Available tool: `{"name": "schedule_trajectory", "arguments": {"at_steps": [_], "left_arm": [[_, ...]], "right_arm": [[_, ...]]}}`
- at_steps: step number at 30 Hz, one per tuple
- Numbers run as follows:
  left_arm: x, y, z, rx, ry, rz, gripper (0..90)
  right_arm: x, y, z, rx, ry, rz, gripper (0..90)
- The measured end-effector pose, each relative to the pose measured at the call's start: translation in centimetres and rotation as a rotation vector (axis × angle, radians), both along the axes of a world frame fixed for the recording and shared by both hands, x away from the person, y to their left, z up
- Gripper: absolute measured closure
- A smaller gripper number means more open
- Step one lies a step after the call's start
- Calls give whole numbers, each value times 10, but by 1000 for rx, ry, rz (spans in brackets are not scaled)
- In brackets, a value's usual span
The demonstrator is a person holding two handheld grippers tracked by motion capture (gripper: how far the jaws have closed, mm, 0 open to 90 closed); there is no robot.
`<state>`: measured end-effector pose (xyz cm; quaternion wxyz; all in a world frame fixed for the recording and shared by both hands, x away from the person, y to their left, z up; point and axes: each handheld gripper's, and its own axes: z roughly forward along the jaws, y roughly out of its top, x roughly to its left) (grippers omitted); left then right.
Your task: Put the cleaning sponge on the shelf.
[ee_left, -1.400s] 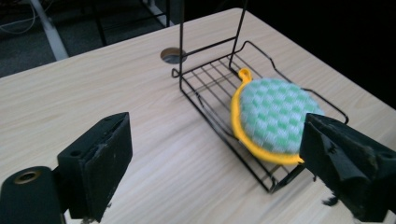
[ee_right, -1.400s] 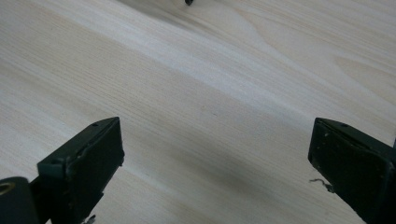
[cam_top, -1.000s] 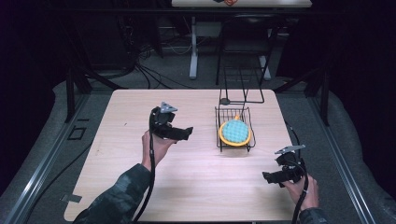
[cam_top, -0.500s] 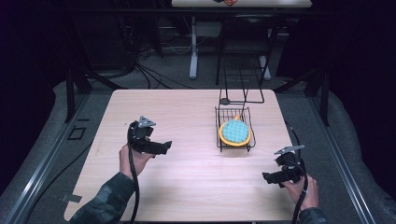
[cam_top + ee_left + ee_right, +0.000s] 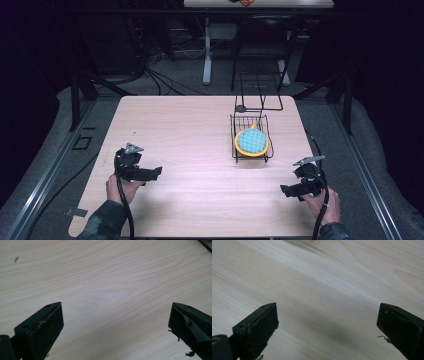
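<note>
Nearest the person, the left gripper (image 5: 150,173) and the right gripper (image 5: 287,190) sit low over the near part of the wooden table (image 5: 190,130). In each gripper view the jaws stand wide apart with nothing but bare wood between them. Farther back, right of centre, a black wire basket (image 5: 234,135) holds an orange-rimmed dish with a blue-green pad (image 5: 251,141). It lies ahead of both grippers, and I judge the right one nearer to it than the left.
</note>
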<state>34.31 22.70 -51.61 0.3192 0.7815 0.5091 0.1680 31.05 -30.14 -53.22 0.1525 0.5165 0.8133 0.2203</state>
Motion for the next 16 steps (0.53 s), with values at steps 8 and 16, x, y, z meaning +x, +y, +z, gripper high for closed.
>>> {"name": "schedule_trajectory", "arguments": {"at_steps": [8,16], "left_arm": [[11,-2,-12,-2,34,-42,0],[15,-2,-13,-11,45,-57,0]], "right_arm": [[1,0,-2,3,3,5,34],[1,-1,-1,0,7,1,34]]}}
